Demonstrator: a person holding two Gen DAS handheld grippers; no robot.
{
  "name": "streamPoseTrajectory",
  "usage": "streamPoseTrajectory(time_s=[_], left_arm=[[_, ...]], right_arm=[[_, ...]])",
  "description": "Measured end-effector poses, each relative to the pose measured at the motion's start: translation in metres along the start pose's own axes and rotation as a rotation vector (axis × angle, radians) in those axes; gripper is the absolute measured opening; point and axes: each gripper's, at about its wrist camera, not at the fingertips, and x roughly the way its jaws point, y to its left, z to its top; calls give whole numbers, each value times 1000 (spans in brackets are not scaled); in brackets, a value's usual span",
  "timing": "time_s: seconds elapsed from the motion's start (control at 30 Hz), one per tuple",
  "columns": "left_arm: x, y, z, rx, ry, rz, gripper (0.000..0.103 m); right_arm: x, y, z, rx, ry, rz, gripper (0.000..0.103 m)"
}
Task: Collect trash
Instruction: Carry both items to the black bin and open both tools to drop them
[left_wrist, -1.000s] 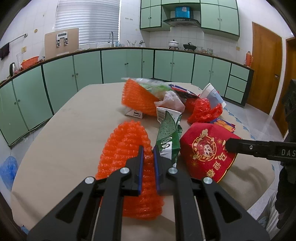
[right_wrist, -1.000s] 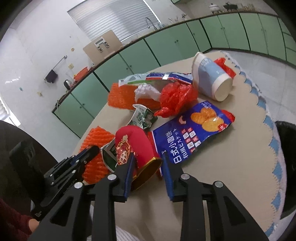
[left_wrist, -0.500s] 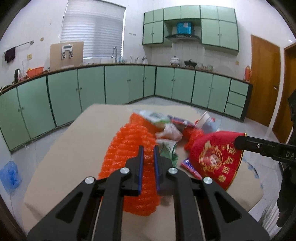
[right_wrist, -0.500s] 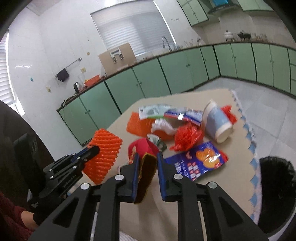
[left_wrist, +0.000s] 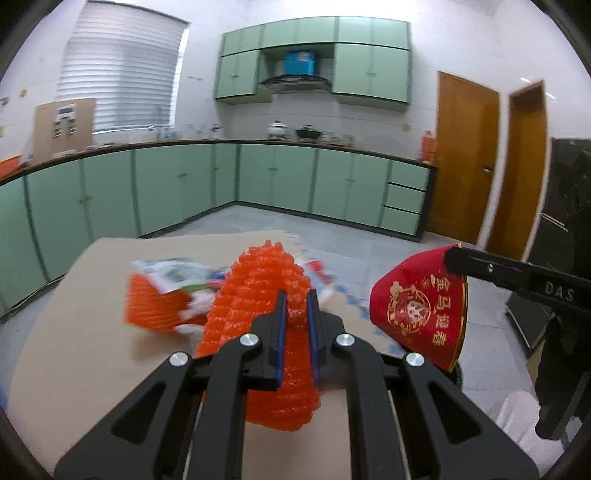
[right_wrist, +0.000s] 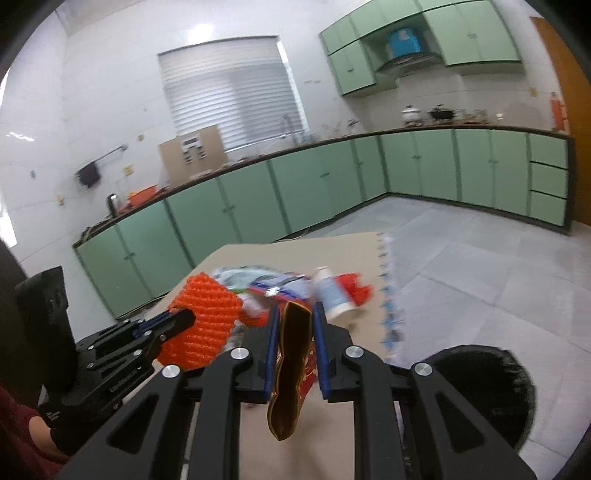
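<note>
My left gripper (left_wrist: 294, 295) is shut on an orange foam net sleeve (left_wrist: 258, 295) and holds it above the table (left_wrist: 74, 314). It also shows in the right wrist view (right_wrist: 207, 317). My right gripper (right_wrist: 294, 314) is shut on a red and gold fabric pouch (right_wrist: 291, 369), lifted off the table; the pouch shows at the right of the left wrist view (left_wrist: 421, 310). More trash lies on the table beyond: a second orange net (left_wrist: 155, 306), wrappers (right_wrist: 258, 280), a white and blue cup (right_wrist: 332, 295), a red bag (right_wrist: 354, 291).
A black-lined bin (right_wrist: 476, 384) stands on the floor to the right of the table. Green cabinets (left_wrist: 258, 181) run along the far walls. Brown doors (left_wrist: 465, 162) are at the right. Grey floor tiles (right_wrist: 461, 258) lie beyond the table.
Both grippers have risen from the table with their loads. The orange net and the red pouch now hang in the air, and the trash pile looks farther below.
</note>
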Motion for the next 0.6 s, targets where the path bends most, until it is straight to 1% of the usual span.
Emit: streamPoseTrajectory(time_s=[0.17,0.23,0.33,0.43,0.57,0.6], left_arm=[[31,-40,7,32,9,-110,9],[47,-60,11,38,11,-162,9],[73,-86,12,48,26,-216,9],[98,-107,11,55,43,-252,9],[134,-133,7,62,80,-292,10],[140,-138,6,64,88,-299,11]], right_arm=[[-12,-45,5,29,-20,-100,18],[-14,-66,5,37,-19,-148,18],[-15,-94,2,56,-12,-201,18],[-15,-127,-2,94,0,-245,18],[-8,-158,-9,113,27,-293,18],[-6,-168,-12,123,37,-300,18]])
